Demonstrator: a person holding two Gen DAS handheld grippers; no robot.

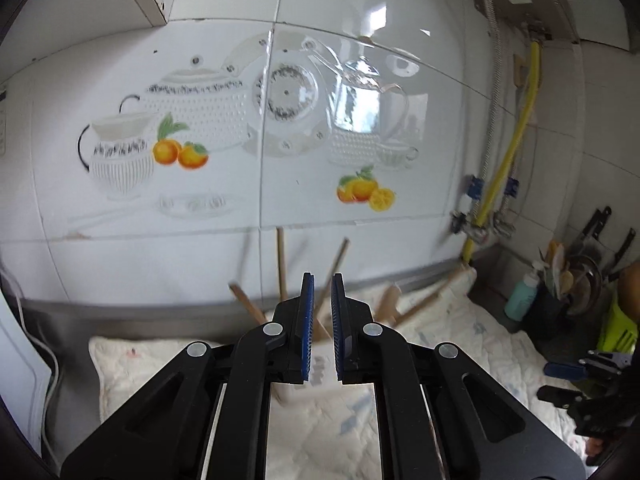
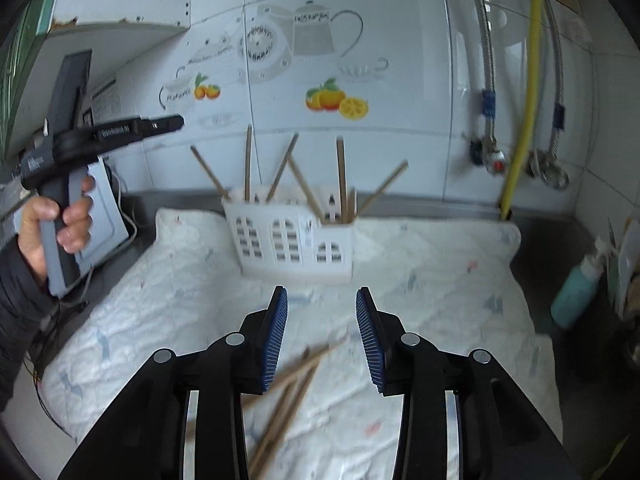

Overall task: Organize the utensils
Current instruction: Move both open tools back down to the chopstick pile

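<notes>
1. Right wrist view: white slotted holder [image 2: 290, 236] stands on the quilted cloth [image 2: 440, 280] over the worktop, close to the tiled back wall. Several chopsticks [image 2: 341, 176] already stand in it, leaning every which way.
2. Same view: a loose bundle of chopsticks [image 2: 288, 396] lies flat on the cloth, near the camera, well apart from the holder. Blurred, so count unclear; looks like four or so.
3. Right gripper [image 2: 322, 336] is released, jaws part-way apart, nothing between the pads. It hangs above the loose bundle, angled down; the sticks run diagonally under the left pad and the gap.
4. Left gripper [image 1: 321, 328] is clenched to a narrow slit. I see nothing pinched in it. It points toward the holder, whose sticks [image 1: 282, 264] poke up just behind the fingertips. In the right wrist view the same tool shows at far left, held up off the cloth by a hand [image 2: 60, 216].
5. Step in hand, my read: sorting is partly done; right side is lining up a pickup from the loose bundle, left side is idle near the holder.
6. Next move calls for: lower the right gripper so the pads straddle one stick or a small clump, roll the wrist so the pads cross the sticks rather than run along them, then close.
7. Watch-outs: sticks are thin and lie flat on soft cloth, so the pads may snag fabric or roll a stick away. Grabbing near one end would make tipping into a holder slot easier.
8. Holder is light-looking and unsecured; the left gripper could steady it during insertion.
</notes>
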